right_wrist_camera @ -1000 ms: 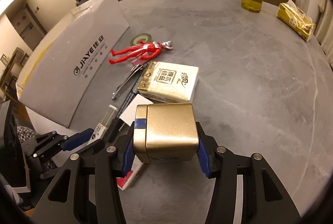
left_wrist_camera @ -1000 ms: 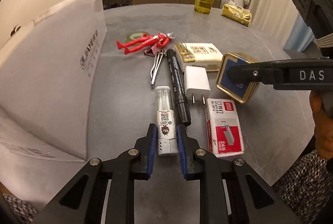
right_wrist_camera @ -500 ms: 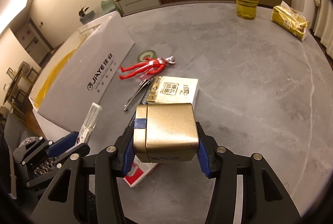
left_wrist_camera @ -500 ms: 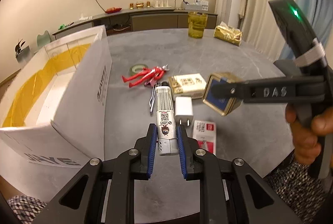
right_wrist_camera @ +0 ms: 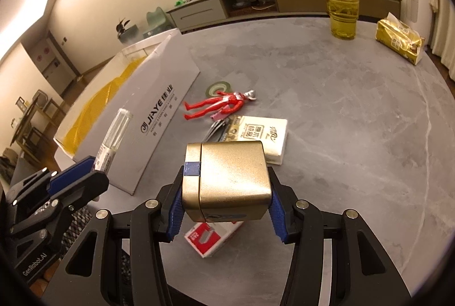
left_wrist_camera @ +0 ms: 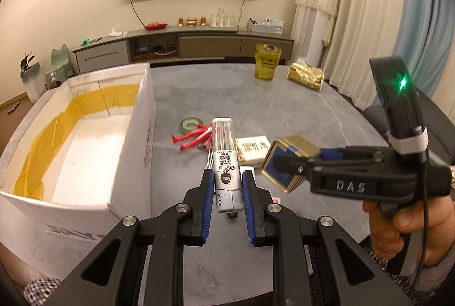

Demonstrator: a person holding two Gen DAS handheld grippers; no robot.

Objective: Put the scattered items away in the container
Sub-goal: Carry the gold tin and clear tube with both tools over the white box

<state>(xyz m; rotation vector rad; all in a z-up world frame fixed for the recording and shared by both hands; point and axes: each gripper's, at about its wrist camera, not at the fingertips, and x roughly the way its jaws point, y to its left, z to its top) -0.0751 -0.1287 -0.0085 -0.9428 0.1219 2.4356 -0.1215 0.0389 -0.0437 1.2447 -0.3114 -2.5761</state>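
My left gripper point(left_wrist_camera: 227, 186) is shut on a clear-capped tube with a QR label point(left_wrist_camera: 226, 161), held in the air above the table. My right gripper point(right_wrist_camera: 226, 186) is shut on a gold tin box point(right_wrist_camera: 231, 178), also lifted; the gold tin box point(left_wrist_camera: 287, 162) hangs right of the tube. The open white cardboard box point(left_wrist_camera: 85, 146) with yellow tape inside stands to the left. On the table lie a red toy figure point(right_wrist_camera: 219, 104), a tape roll point(right_wrist_camera: 217, 87), a tissue pack point(right_wrist_camera: 263, 134), metal clips point(right_wrist_camera: 216, 129) and a red-and-white staples box point(right_wrist_camera: 212, 237).
A yellow glass point(left_wrist_camera: 267, 64) and a gold snack pack point(left_wrist_camera: 305, 76) stand at the far side of the grey table point(right_wrist_camera: 341, 107). A hand point(left_wrist_camera: 406, 226) grips the right tool's handle. A low cabinet and a wall screen lie beyond.
Both grippers have risen from the table with their objects. The left view now looks down into the open box, and the table items have dropped farther below.
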